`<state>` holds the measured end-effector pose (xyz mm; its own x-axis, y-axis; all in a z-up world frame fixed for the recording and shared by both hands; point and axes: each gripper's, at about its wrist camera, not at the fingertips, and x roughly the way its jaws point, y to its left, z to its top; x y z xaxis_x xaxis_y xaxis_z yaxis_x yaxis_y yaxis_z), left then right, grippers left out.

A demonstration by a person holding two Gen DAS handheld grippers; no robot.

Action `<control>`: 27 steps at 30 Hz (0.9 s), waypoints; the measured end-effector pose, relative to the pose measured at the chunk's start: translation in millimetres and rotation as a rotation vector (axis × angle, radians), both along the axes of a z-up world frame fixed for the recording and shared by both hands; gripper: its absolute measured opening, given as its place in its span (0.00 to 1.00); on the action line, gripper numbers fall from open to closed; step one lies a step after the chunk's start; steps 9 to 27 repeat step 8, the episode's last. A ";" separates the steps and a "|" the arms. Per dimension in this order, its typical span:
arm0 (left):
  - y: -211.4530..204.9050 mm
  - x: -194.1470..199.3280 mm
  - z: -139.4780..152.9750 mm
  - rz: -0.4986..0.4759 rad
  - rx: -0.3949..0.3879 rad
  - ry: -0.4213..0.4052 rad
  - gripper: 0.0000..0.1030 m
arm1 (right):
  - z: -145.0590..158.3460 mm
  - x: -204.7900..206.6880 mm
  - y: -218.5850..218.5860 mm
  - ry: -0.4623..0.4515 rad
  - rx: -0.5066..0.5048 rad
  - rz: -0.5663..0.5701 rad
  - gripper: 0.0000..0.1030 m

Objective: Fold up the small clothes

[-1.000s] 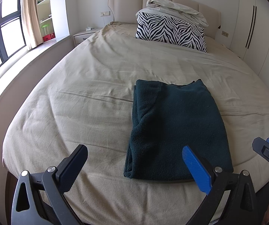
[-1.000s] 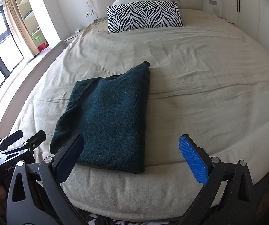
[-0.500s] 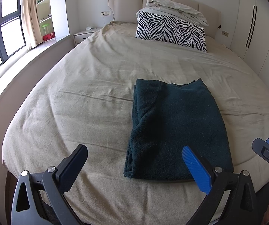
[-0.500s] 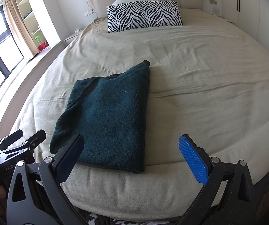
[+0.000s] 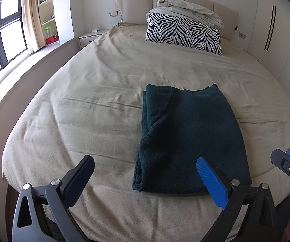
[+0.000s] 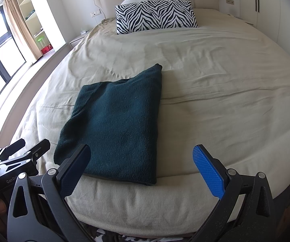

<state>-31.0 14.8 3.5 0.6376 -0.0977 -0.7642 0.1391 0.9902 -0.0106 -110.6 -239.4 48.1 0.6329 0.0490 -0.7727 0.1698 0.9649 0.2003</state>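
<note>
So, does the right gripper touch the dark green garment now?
Apart. In the left wrist view the right gripper hangs open beside the bed edge, with beige sheet between it and the dark green garment.

Bright daylight from window (image 5: 5,32); sharp focus, fisheye-warped, dark corners.

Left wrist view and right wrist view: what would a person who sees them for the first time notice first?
First, the dark green folded garment, lying flat near the foot edge of the beige bed. Next, the zebra-striped pillow at the headboard, with a rumpled pale blanket on top. Both tools, left and right, hang open before the foot edge, holding nothing.
</note>
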 end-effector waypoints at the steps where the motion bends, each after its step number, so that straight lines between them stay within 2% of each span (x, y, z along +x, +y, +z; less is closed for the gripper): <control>1: -0.1 0.9 0.5 0.000 0.000 0.000 1.00 | -0.9 -0.3 0.2 0.001 0.001 0.001 1.00; 27: 0.5 0.2 0.1 0.000 -0.003 -0.003 1.00 | -5.8 -2.2 1.7 0.005 0.003 0.005 1.00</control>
